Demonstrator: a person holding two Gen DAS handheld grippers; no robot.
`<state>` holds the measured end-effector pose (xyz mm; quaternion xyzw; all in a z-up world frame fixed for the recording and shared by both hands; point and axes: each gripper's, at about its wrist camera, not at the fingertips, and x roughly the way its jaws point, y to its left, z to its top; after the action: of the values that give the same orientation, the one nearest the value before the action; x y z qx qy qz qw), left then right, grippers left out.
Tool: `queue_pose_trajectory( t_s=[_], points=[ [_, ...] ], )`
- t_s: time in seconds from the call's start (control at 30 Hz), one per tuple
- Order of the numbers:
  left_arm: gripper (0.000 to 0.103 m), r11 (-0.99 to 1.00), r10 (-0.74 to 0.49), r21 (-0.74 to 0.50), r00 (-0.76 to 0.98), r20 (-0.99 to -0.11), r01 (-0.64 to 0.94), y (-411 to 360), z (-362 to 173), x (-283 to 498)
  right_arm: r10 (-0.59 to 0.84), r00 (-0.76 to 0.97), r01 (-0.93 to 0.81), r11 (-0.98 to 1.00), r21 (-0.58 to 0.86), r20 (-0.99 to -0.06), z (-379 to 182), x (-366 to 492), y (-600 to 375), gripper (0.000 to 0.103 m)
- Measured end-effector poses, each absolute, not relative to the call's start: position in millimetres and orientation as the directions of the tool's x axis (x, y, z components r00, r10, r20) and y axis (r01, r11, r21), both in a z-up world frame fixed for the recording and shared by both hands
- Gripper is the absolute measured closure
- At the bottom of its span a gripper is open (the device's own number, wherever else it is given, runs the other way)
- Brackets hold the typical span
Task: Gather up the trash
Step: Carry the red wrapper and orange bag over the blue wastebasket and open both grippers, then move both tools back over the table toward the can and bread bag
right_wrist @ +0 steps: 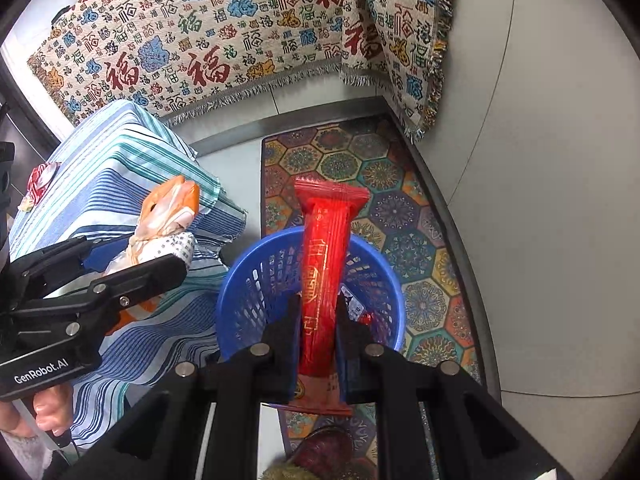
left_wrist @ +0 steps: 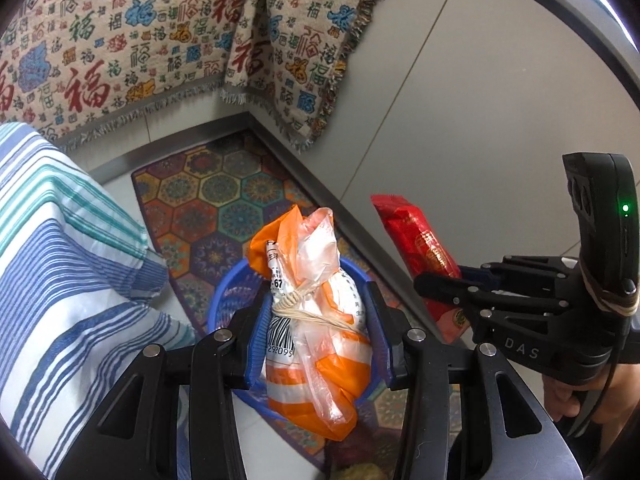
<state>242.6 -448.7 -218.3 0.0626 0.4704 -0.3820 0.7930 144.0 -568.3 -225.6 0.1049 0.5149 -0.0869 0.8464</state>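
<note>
Hexagon-patterned rug point(right_wrist: 404, 216) on pale floor point(right_wrist: 236, 164), blue basket point(right_wrist: 256, 280), striped cloth point(left_wrist: 60, 240)

Glossy red foil wrapper point(right_wrist: 322, 280), perforated blue plastic basket point(right_wrist: 256, 280), woven fringed cloth point(right_wrist: 224, 40).

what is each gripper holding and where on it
Left gripper clamps the tied orange and white bag across its middle, at the string. Right gripper pinches the red wrapper near its lower end, above the blue basket.
</note>
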Motion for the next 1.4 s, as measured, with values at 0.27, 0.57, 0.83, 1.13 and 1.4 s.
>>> queue_pose_trajectory(
  t_s=[0.27, 0.57, 0.83, 1.13, 1.4],
  points=[
    [0.056, 0.696, -0.552, -0.267, 0.258, -0.793, 0.667, -455.5, -228.8, 248.5, -0.034, 0.444, 0.248, 0.965, 0.086, -0.895, -235.8, 149.5, -571.4, 0.085],
    [0.026, 0.682, -0.598, -0.326, 0.243, -0.764, 0.655, -460.4, -232.2, 256.3, -0.072, 0.477, 0.229, 0.972, 0.045, -0.876, -231.8, 150.8, -573.5, 0.056],
    [0.021, 0.703, -0.62, -0.315, 0.333, -0.711, 0.638, -394.9, -176.1, 239.6, -0.158, 0.593, 0.245, 0.97, -0.011, -0.789, -185.4, 149.2, -551.6, 0.056],
    [0.007, 0.884, -0.364, -0.108, 0.525, -0.769, 0.455, -223.5, -169.8, 231.9, -0.046, 0.71, 0.039, 0.999, -0.026, -0.703, -156.3, 175.3, -419.9, 0.041],
    [0.007, 0.983, -0.136, -0.036, 0.576, -0.806, 0.183, -90.9, -192.3, 263.8, 0.097, 0.633, -0.209, 0.977, -0.049, -0.768, -195.3, 205.5, -281.9, 0.039]
  ],
)
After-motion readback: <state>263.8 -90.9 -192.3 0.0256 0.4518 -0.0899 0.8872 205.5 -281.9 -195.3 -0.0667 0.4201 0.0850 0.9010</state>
